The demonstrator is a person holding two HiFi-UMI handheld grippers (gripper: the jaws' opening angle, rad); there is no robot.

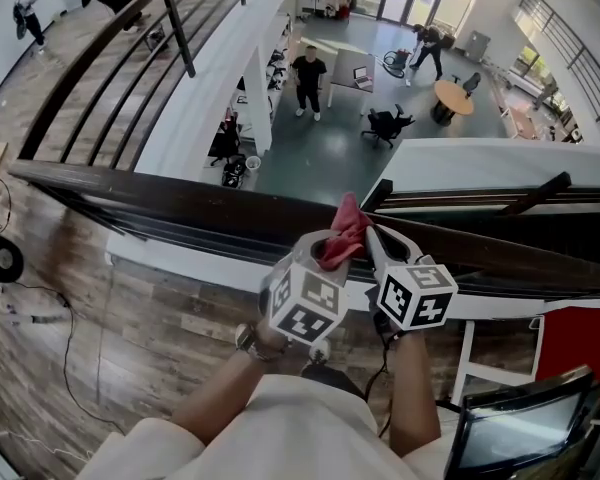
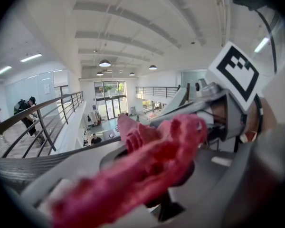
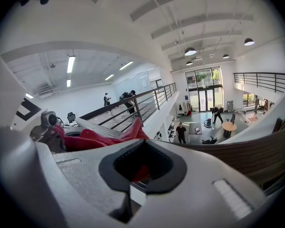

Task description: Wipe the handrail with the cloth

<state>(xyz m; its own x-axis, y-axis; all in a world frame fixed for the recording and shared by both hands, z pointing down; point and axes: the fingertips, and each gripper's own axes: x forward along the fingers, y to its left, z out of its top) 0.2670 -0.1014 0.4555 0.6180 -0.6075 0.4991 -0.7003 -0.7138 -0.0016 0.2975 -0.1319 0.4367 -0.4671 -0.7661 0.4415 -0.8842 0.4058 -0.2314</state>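
Over at the edge of the upper floor, a person stands against the dark wooden handrail (image 1: pixel 160 190) with a tool in each hand. The red cloth (image 1: pixel 346 230) is bunched up between the two tools, right over the top of the rail, with one corner sticking up. The left gripper (image 1: pixel 325 253) is clamped on the cloth, which trails back across its jaws. The right gripper (image 1: pixel 372 238) is closed too, with a bit of red pinched between its jaws. The two tips sit just beside each other. Far below, a man in black (image 1: pixel 308 80) stands on the grey floor near a round table (image 1: pixel 453 97)
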